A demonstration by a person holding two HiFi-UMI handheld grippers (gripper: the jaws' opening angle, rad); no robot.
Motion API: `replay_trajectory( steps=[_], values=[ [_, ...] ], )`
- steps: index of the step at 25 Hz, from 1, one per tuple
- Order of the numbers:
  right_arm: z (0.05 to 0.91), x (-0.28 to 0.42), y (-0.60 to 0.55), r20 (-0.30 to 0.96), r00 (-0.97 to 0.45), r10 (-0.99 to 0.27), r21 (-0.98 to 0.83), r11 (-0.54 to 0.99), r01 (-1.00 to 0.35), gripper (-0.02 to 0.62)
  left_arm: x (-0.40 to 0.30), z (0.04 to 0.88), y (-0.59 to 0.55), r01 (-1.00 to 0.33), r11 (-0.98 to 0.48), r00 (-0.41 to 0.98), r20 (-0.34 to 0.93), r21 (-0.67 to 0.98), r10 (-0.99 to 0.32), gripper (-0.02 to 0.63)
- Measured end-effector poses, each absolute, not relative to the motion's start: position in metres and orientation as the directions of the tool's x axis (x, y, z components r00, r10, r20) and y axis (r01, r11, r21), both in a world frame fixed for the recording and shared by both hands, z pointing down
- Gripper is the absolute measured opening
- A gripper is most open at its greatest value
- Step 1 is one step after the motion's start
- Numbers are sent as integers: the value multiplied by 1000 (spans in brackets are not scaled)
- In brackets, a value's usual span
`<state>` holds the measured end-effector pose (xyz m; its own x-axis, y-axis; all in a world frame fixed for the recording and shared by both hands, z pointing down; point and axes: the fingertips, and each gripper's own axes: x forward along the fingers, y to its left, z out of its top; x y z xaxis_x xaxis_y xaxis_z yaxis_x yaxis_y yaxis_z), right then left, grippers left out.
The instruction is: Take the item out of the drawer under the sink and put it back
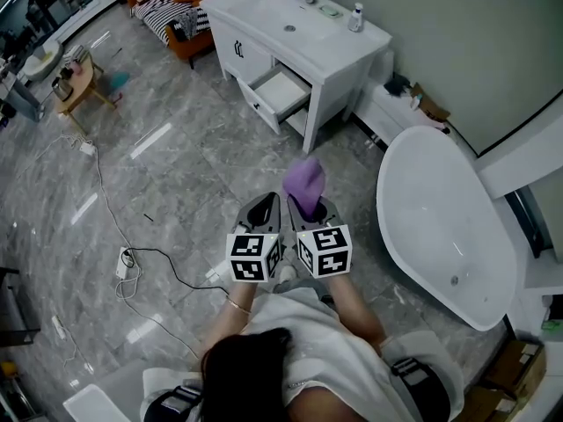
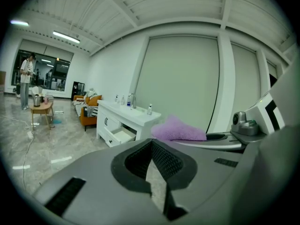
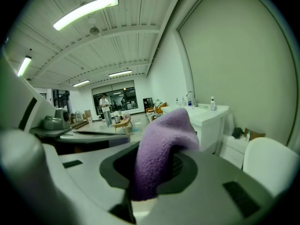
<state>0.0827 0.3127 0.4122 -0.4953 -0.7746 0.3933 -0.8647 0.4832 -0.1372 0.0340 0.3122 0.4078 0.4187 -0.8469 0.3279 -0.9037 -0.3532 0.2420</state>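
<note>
The right gripper (image 1: 310, 211) clamps a purple cloth (image 1: 304, 183) that sticks out past its tip. The left gripper (image 1: 264, 207) is just beside it, its jaws seemingly together. Ahead of both, the white vanity (image 1: 255, 11) has an open drawer (image 1: 280, 90), and a bathtub (image 1: 387, 174) lies to their right.

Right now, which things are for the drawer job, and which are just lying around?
For the job:
- purple cloth, gripped in the right tongs
- open drawer
- sink cabinet

Just lying about:
- bathtub
- sofa
- small table
- power strip on the floor
</note>
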Motion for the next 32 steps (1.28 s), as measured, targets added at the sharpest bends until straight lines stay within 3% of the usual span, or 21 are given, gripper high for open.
replay_trajectory(
  steps=[32],
  values=[
    [419, 98, 283, 399, -511, -762, -98, 519, -849, 95, 40, 419, 288, -919, -297, 375, 335, 261, -865, 5]
  ],
)
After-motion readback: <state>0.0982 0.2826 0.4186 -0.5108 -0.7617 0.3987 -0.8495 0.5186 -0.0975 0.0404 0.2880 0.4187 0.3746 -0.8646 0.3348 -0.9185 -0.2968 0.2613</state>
